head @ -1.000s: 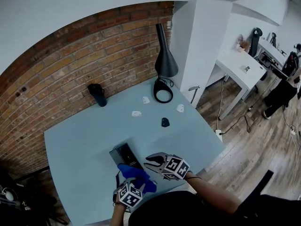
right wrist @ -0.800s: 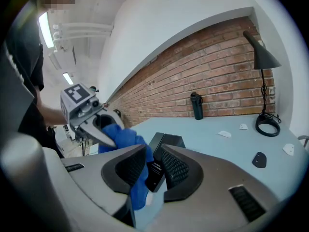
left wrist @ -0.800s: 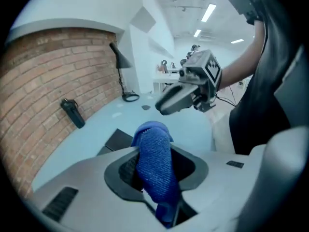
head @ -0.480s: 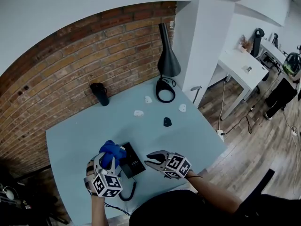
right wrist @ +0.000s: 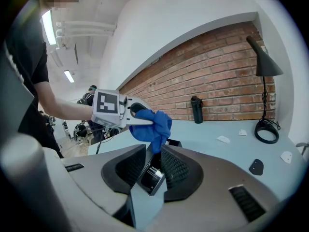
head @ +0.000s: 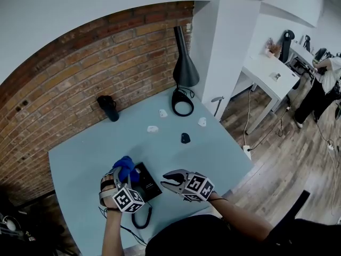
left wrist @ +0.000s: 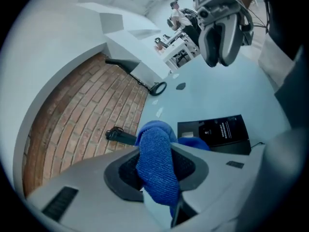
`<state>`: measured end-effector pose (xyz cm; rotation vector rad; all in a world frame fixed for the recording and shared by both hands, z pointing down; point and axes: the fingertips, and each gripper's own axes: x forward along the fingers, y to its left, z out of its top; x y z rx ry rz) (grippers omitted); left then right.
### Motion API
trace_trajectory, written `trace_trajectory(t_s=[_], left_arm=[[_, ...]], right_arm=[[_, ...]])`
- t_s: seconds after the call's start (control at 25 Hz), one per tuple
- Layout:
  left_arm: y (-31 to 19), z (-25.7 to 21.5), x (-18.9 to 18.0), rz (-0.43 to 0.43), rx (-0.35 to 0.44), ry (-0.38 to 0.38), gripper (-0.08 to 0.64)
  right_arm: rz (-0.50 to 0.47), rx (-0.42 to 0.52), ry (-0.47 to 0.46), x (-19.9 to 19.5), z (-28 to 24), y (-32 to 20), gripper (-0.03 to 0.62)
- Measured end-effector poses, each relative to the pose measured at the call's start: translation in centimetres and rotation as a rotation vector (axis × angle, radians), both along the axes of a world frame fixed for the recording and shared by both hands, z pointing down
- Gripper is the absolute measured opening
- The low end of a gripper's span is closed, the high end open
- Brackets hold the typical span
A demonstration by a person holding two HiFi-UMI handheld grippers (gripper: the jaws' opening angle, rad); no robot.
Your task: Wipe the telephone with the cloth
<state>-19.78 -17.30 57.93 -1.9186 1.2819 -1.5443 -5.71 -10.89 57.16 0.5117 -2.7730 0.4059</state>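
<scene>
My left tongs are clamped on a bunched blue cloth, which fills the gap between the jaws and bulges out past their tips. I hold it at the left end of the black telephone; I cannot tell whether the cloth presses on it or hangs just above. The telephone lies flat on the pale blue bench, close to the near edge and about midway along it, with printed text on its top face. Its dark cord loops at that near edge, just behind my left tongs. My right tongs sit just beside the telephone's right end with the jaws a little apart and gripping nothing; the telephone's end shows through the gap between them. Well apart from all this, a black lamp with a ring-shaped foot stands in the far right corner by the brick wall, and a black bottle stands at the far edge against that wall. Between them and the telephone a few small white pieces and one small black piece lie scattered on the bench.
</scene>
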Motion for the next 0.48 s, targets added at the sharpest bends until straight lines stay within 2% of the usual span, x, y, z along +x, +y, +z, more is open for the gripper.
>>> trace_trajectory(t_s=[0.08, 0.36, 0.48], left_arm=[[0.1, 1.7, 0.5, 0.016, -0.036, -0.017, 0.143], [1.0, 7.3, 2.9, 0.023, -0.205, 0.009, 0.142], [1.2, 8.8, 3.6, 0.014, -0.241, 0.0, 0.143]], right_arm=[[0.0, 0.001, -0.001, -0.1, -0.1, -0.2, 0.112], [-0.024, 0.005, 0.012, -0.5, -0.1, 0.2, 0.112], [-0.035, 0.011, 0.021, -0.6, -0.3, 0.0, 0.112]])
